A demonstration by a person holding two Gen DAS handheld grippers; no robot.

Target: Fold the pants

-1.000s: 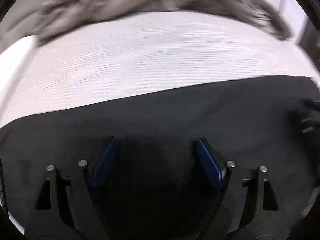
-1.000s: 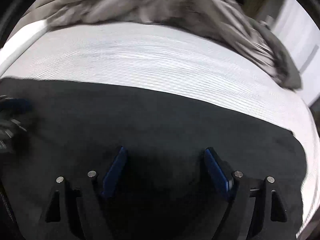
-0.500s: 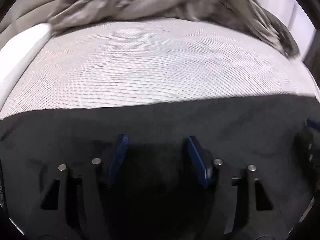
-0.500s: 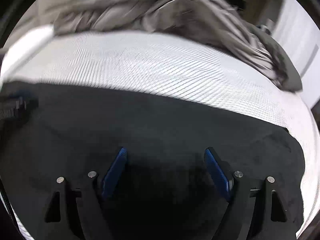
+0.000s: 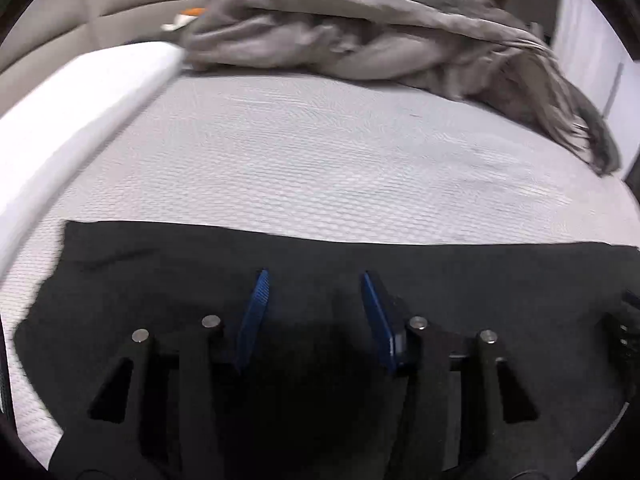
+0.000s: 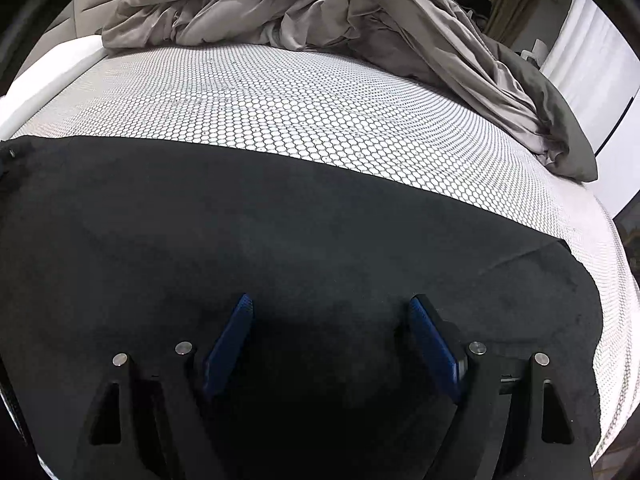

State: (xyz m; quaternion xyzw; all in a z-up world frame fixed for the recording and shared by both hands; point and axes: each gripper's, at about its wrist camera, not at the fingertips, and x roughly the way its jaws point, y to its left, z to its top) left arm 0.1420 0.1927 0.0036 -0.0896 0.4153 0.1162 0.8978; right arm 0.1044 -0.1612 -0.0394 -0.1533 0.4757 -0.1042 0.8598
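Observation:
Black pants (image 5: 460, 280) lie flat across the near part of a white mattress (image 5: 320, 160). In the right wrist view the pants (image 6: 240, 220) fill the lower half, with a folded end at the right. My left gripper (image 5: 314, 284) hovers over the pants with its blue pads apart and nothing between them. My right gripper (image 6: 330, 308) is wide open over the pants and empty. The right gripper shows at the far right edge of the left wrist view (image 5: 624, 328).
A rumpled grey duvet (image 6: 340, 12) is heaped at the far side of the mattress (image 6: 280, 100) and trails down the right. A white pillow or bolster (image 5: 80, 96) runs along the left edge. A beige headboard (image 5: 100, 0) stands beyond.
My left gripper has moved left along the pants, bringing their left end into view, and its pads have come closer together. My right gripper has stayed open and barely shifted.

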